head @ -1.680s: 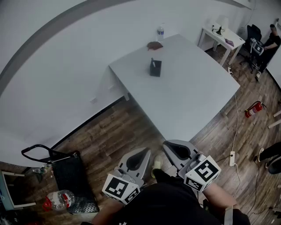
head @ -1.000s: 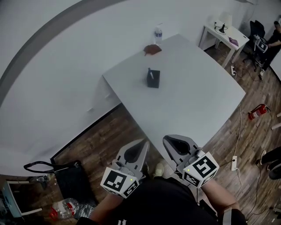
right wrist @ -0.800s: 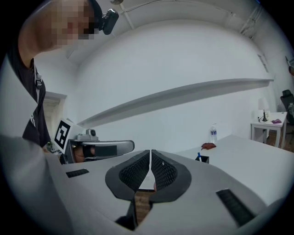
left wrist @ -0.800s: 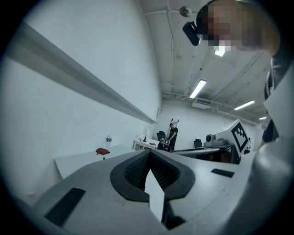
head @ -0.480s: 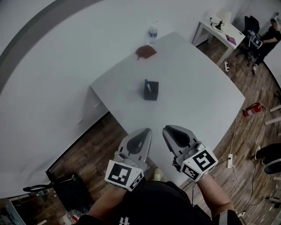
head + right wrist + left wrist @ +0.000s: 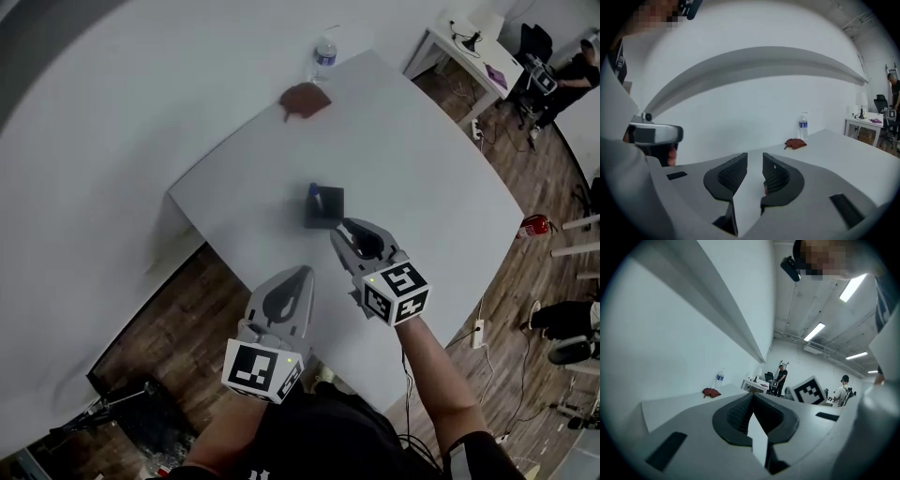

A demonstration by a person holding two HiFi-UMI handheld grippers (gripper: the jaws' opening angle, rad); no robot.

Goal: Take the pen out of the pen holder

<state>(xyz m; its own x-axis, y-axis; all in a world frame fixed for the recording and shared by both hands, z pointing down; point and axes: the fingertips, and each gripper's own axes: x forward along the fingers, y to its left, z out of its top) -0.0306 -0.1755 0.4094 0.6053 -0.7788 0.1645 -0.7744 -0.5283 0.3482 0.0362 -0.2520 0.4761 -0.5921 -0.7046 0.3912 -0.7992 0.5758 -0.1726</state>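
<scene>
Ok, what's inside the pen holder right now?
One pen with a bluish top sticks up from the black pen holder. Its lower part is hidden by the walls, and the dark interior doesn't show whether anything else is in there.

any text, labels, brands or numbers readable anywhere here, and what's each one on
No text can be read in any view.
water bottle label: a blue band, too small to read.
marker cubes: black and white square patterns only, no letters or numbers.
fire extinguisher: too small to read.
</scene>
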